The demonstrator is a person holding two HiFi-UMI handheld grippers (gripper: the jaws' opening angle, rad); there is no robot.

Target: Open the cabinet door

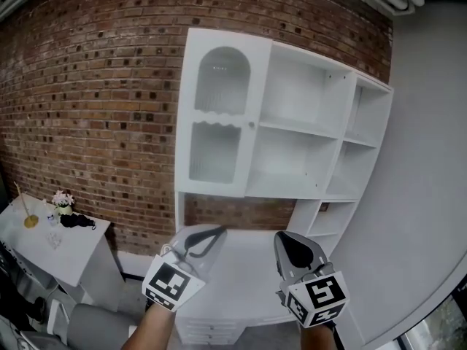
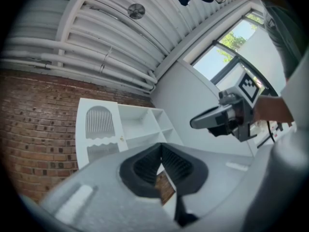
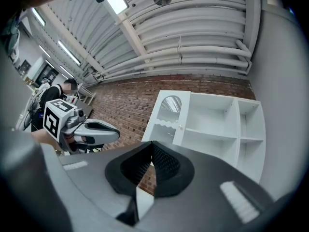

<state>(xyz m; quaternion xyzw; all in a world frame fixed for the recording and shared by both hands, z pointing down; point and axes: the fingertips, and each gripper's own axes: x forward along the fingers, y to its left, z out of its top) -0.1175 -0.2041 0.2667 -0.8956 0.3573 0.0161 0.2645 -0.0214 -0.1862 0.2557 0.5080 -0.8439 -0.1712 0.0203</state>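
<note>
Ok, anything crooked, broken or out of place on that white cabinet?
Nothing stands out. The cabinet door sits shut and square, the open shelves are bare, and the left tongs and right tongs are shut, empty, short of it.

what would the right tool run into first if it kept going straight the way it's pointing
Nothing nearer shows: the right tool would probably meet the closed white cabinet door with the arched ribbed pane first. Depth is unclear; it might instead catch the red brick wall beside it.
</note>
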